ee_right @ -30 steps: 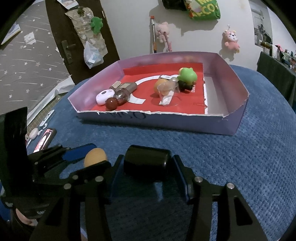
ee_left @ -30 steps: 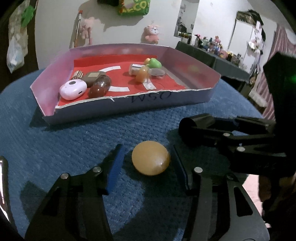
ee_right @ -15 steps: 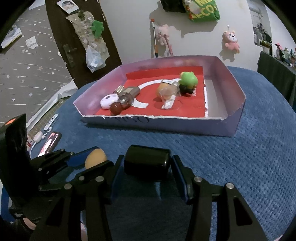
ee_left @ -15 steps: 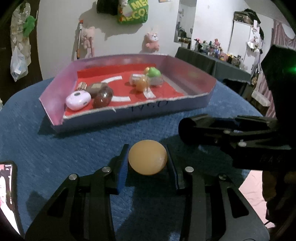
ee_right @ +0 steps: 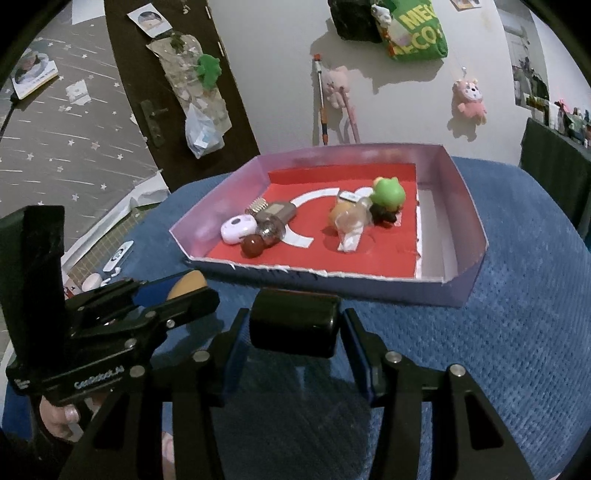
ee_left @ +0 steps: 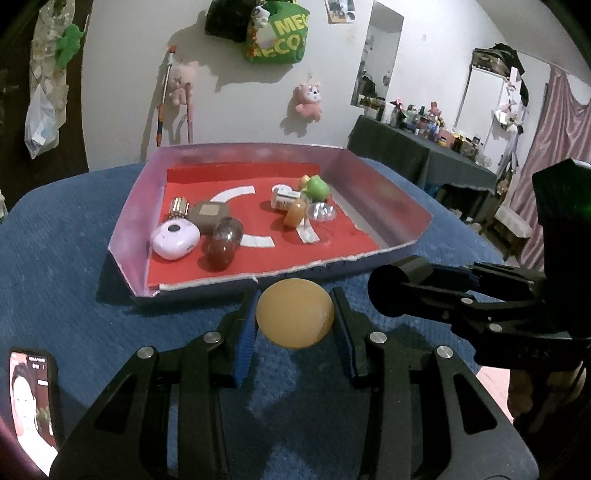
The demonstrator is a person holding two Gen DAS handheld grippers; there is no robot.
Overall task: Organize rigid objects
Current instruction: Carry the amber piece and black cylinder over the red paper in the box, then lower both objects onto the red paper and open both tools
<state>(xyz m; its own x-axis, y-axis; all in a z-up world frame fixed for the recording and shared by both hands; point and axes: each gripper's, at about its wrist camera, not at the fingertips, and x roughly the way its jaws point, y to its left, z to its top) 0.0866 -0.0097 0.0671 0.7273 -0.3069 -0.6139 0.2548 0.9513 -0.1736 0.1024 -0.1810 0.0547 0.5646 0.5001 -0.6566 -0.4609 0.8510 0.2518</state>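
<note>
Gripping a smooth orange egg-shaped ball (ee_left: pixel 294 313) in the left gripper (ee_left: pixel 295 325), clamping a glossy black cylinder (ee_right: pixel 294 323) in the right gripper (ee_right: pixel 293 332), both lifted off the blue cloth at six o'clock of the purple cardboard tray (ee_left: pixel 334 267). Risking the round ball squirting from the flat pads, or clipping the tray's near wall.

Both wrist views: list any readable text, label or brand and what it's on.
"MEG" over "ECO", cut off: green bag hanging on the wall; the right wrist view shows "ME" over "ECO".
"GenRobot.AI": side of the left gripper body, faint.
Dark handwriting on the tray front wall: too blurred to read.
Label on the small white bottle in the tray: too small.
Phone screen text: too small.
</note>
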